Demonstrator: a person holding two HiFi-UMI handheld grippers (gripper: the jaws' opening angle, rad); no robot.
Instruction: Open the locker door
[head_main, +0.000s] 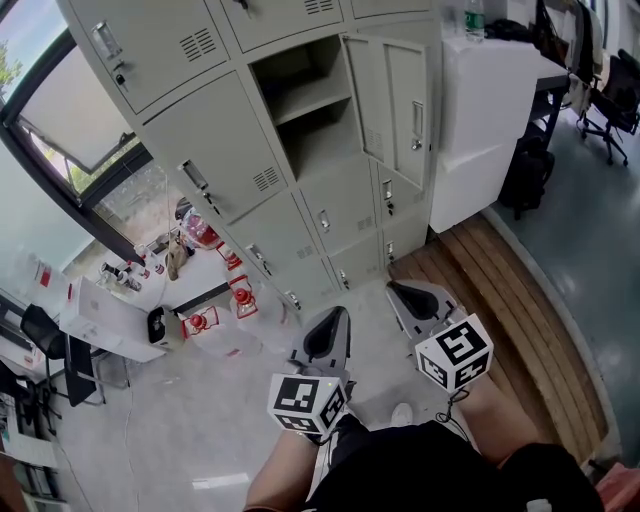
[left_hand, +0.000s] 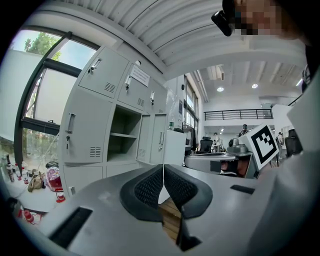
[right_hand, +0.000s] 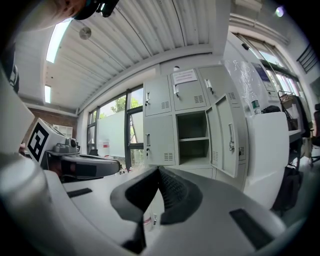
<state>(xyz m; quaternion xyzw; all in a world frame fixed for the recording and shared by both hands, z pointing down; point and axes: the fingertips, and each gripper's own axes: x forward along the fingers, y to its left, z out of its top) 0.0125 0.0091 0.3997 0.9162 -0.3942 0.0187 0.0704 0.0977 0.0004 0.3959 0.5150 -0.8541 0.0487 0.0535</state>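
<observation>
Locker door (head_main: 395, 105) is standing open at 12 o'clock, head view. Left gripper (head_main: 326, 338) and right gripper (head_main: 412, 300) are hovering at 6 o'clock, well apart from it, fingers pressed together, pinching nothing.

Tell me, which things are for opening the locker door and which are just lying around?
For the job:
- locker door, already open
- lockers
- left hand-held gripper, shut, empty
- right hand-held gripper, shut, empty

Just lying about:
- red things on the floor
- bottle on the white cabinet
- black office chair
</observation>
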